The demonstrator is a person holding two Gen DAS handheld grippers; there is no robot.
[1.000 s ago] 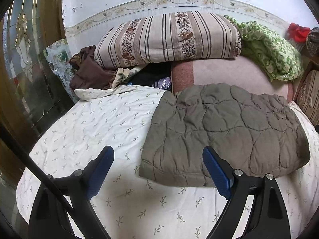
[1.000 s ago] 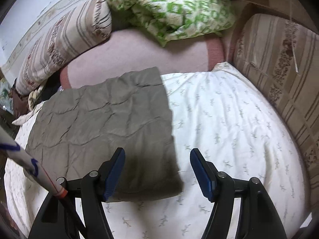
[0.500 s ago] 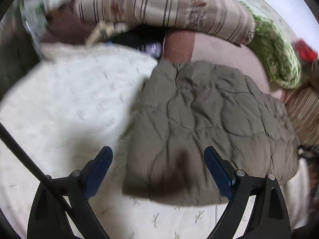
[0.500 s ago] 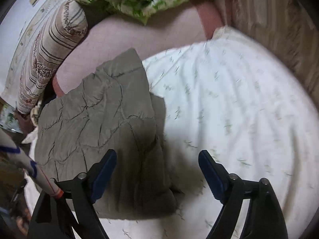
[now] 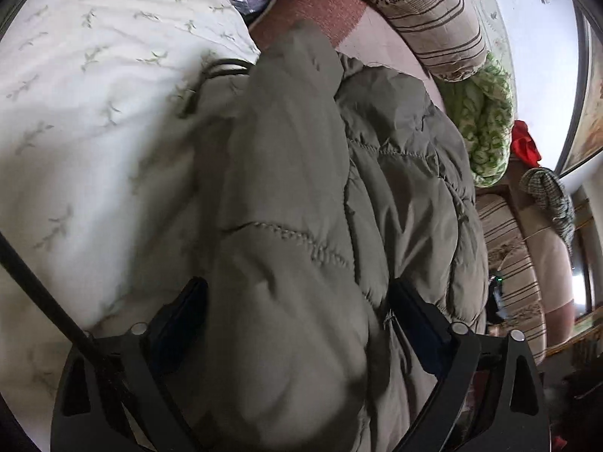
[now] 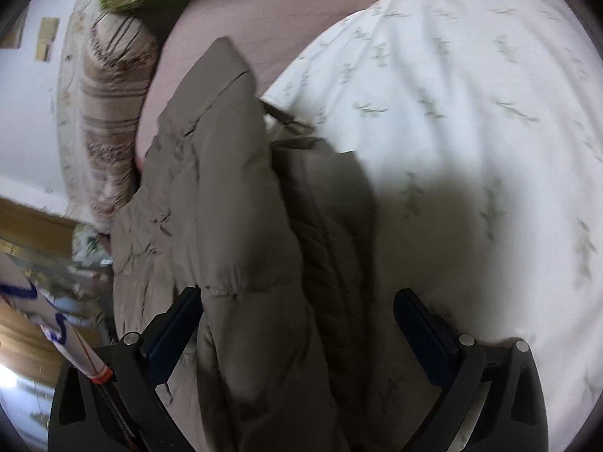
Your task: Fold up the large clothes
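A white leaf-print bedspread (image 5: 94, 132) covered the bed, with one striped pillow (image 5: 433, 11) and one green quilt (image 5: 486, 120) at its head. One folded olive quilted jacket (image 5: 301, 196) lay across the spread. Two grippers straddled its ends, left gripper (image 5: 297, 312) and right gripper (image 6: 297, 320), jaws opening, pads not pressing the fabric.

Dim indoor light, motion blur, fisheye edge warp, dark shadow on bedsheet (image 6: 433, 203)

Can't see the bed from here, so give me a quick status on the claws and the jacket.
Left claw and right claw both opening, padded grey jacket bunched between each pair of fingers. Jacket lies folded on the white sheet. Nothing in the way.
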